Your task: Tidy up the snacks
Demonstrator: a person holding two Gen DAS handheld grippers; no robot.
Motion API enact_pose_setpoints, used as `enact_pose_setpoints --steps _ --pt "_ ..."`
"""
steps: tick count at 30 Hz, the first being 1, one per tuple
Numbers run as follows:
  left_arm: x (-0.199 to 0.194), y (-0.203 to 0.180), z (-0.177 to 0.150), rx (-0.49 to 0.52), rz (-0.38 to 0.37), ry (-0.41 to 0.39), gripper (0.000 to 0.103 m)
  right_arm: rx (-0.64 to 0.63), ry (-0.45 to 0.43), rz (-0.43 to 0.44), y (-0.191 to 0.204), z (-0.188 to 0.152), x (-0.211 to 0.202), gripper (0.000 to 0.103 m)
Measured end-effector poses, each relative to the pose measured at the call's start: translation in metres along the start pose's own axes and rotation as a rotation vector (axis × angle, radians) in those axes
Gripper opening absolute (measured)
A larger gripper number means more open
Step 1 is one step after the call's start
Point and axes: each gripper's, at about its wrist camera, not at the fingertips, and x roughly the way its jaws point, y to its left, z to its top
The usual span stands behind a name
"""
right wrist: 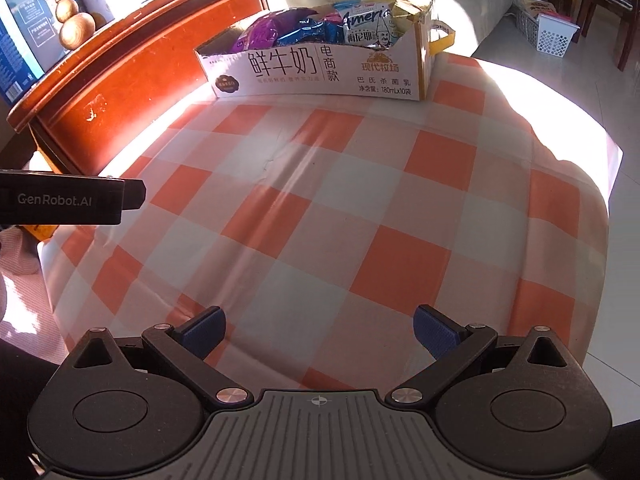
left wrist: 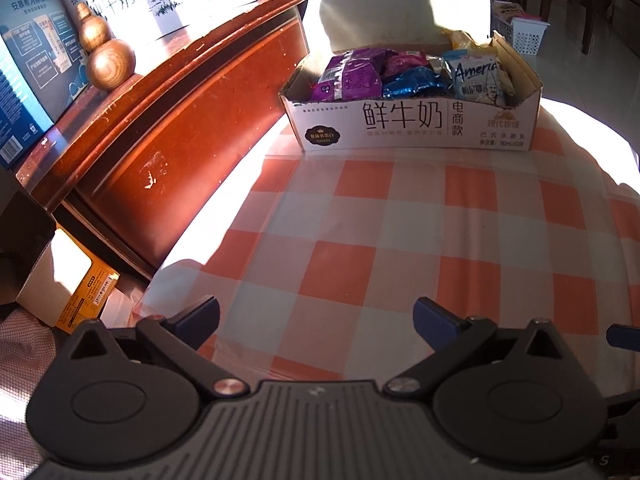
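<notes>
While both tools hang low over the checked cloth, the left hand-held gripper (left wrist: 316, 316) stands with its blue-padded fingers (left wrist: 434, 318) spread wide, nothing between them and nothing touching them; only orange-and-white squares show in the gap. To its left runs a red-brown wooden cabinet (left wrist: 168, 120), with two round wooden gourds (left wrist: 106, 54) and printed milk cartons (left wrist: 120, 0) on its top, and an orange-yellow package (left wrist: 86, 300) low beside it. Straight ahead, at the far end of the surface (left wrist: 360, 232), sits the cut-down white milk box (left wrist: 408, 124) with black Chinese lettering on its front wall. It is packed with snack bags: a purple bag (left wrist: 352, 74) at its left, a blue foil bag (left wrist: 416, 82) in the middle, and a pale bag printed "America" (left wrist: 480, 78) upright at its right end. A white perforated basket (left wrist: 524, 34) stands on the floor beyond.

From the right wrist view, the left tool's black body (right wrist: 68, 200) marked "GenRobot.AI" juts in from the left edge, above the cloth. The right hand-held gripper (right wrist: 320, 328) is likewise spread wide and holds nothing, its fingers apart from the cloth's folds as far as can be told. The box lies well apart from both, near the cabinet.
</notes>
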Motion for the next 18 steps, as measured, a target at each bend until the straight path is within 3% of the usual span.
enact_pose_setpoints --steps 7,18 --pt "0.015 -0.006 -0.007 0.014 -0.019 0.035 0.102 -0.046 -0.077 -0.101 0.006 -0.002 0.027 0.101" --pt "0.038 0.000 -0.013 -0.012 -0.013 0.079 0.102 -0.012 -0.298 -0.112 0.012 0.005 0.047 0.103"
